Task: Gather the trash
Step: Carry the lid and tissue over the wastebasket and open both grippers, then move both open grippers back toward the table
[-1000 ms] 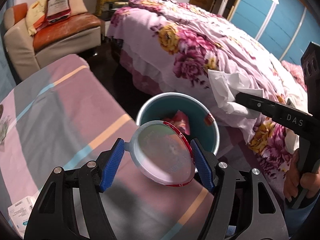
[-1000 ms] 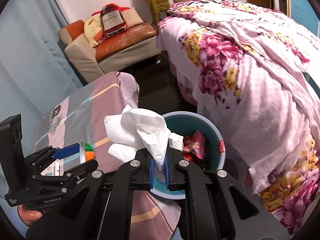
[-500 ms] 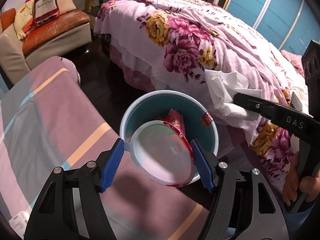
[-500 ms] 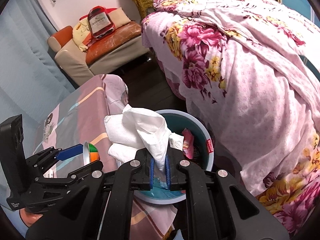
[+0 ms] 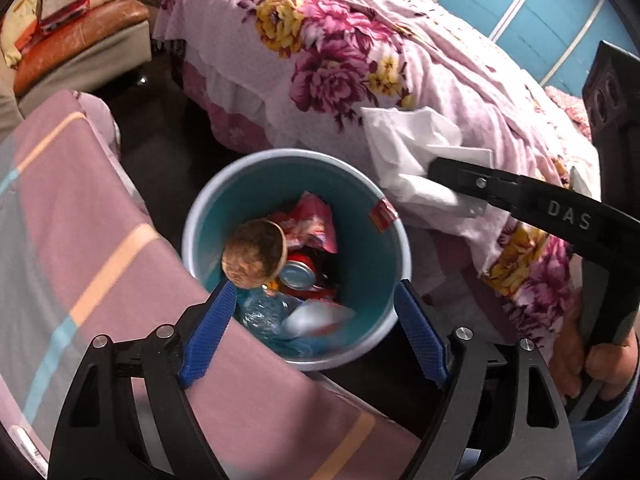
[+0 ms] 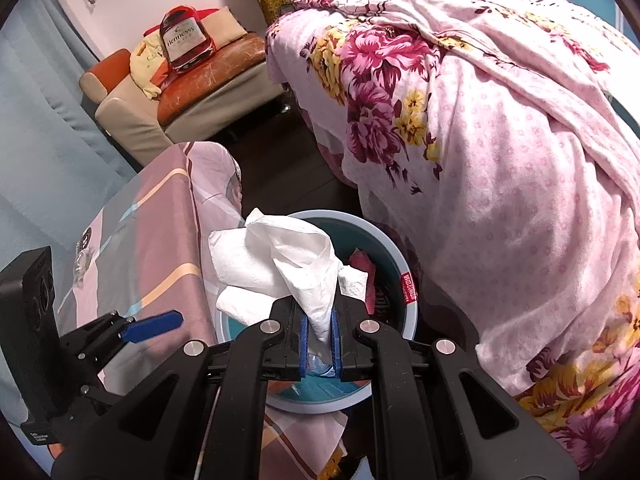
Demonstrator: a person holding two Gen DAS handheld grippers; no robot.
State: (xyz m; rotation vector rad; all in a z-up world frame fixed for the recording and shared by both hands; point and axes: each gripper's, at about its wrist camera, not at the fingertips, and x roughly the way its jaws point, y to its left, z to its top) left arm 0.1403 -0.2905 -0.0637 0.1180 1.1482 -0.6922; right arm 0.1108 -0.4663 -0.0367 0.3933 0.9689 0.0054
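Observation:
A teal trash bin (image 5: 362, 196) stands on the floor between the table and the bed, holding a red wrapper (image 5: 314, 226), a can (image 5: 298, 274) and a plastic bottle (image 5: 262, 314). My left gripper (image 5: 316, 320) is open and empty above the bin's near rim. A round cup (image 5: 254, 256) hangs inside the bin mouth, just beyond its fingers. My right gripper (image 6: 319, 340) is shut on a crumpled white tissue (image 6: 280, 260) above the bin (image 6: 406, 320). The tissue also shows in the left wrist view (image 5: 408, 152).
A table with a pink striped cloth (image 5: 80, 220) lies left of the bin. A bed with a floral cover (image 5: 360, 60) is right of it. A sofa (image 6: 192, 92) with a bottle-shaped cushion (image 6: 184, 38) stands at the back. Dark floor lies between.
My left gripper has opened and let go of the round cup, which has dropped into the bin. Both grippers have moved closer over the bin. The right gripper keeps its hold on the tissue.

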